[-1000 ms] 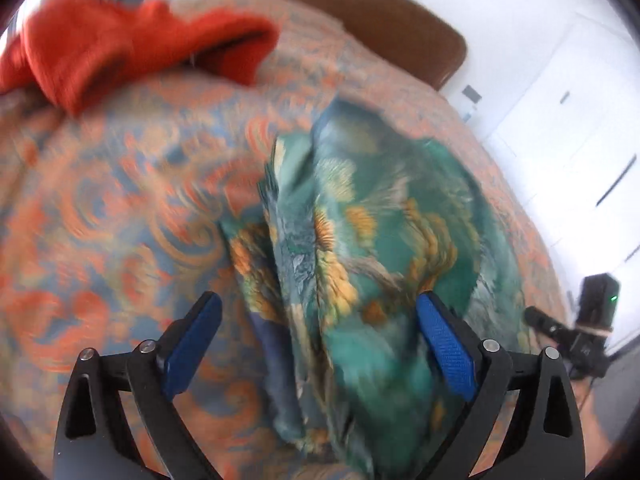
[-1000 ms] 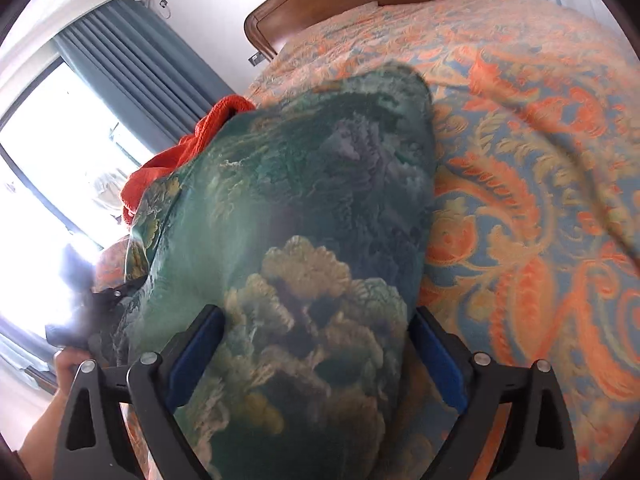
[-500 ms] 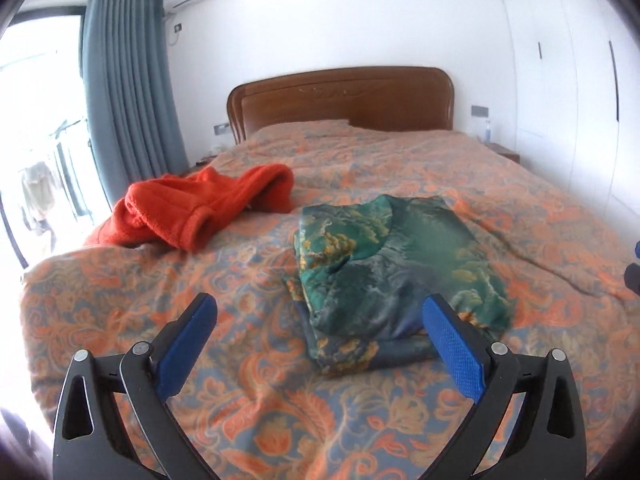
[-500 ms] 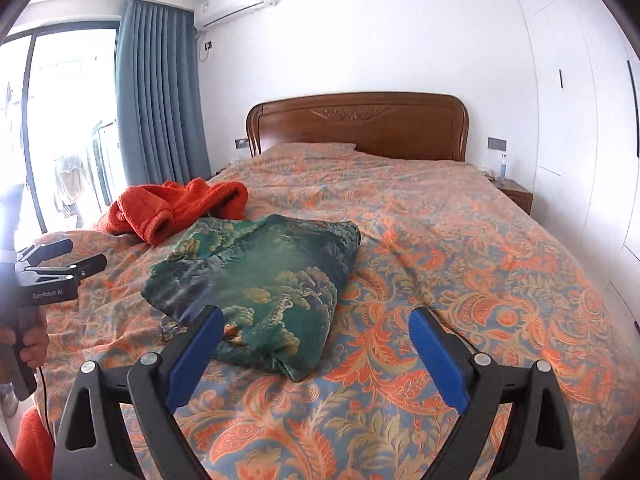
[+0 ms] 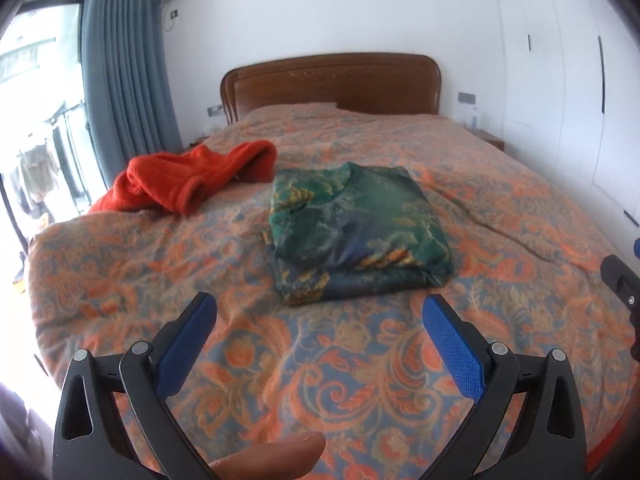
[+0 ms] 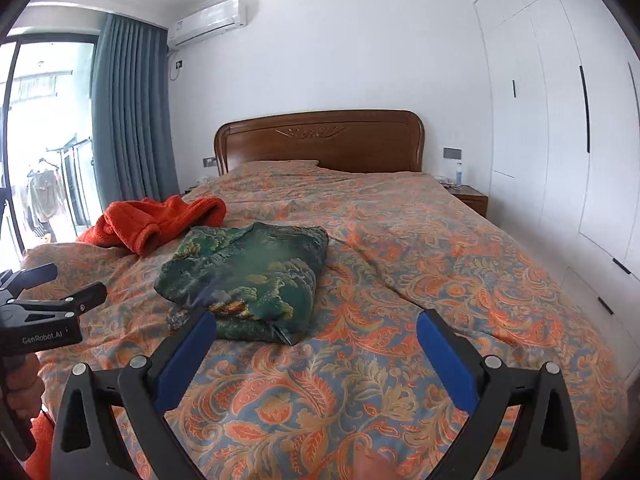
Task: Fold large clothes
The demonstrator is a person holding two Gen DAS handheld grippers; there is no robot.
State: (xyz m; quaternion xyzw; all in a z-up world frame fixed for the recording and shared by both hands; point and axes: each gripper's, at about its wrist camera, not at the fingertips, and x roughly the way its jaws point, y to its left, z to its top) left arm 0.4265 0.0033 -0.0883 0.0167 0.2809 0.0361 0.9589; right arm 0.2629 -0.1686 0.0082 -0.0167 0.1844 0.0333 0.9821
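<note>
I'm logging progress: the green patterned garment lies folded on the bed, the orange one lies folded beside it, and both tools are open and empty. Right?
Not quite. In both wrist views the orange garment lies crumpled, not folded. The green garment is folded on the bed, and the left tool and right tool are open and empty.

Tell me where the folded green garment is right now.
The folded green garment lies on the patterned bedspread near the foot of the bed, just right of the crumpled orange garment in both views, ahead of both open grippers, touching neither.

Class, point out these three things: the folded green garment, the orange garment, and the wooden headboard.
Folded green garment (image 5: 356,220): left wrist view, middle of its top layer.
Orange garment (image 5: 176,180): left wrist view, middle of the heap.
Wooden headboard (image 6: 320,140): right wrist view, centre of its panel.
</note>
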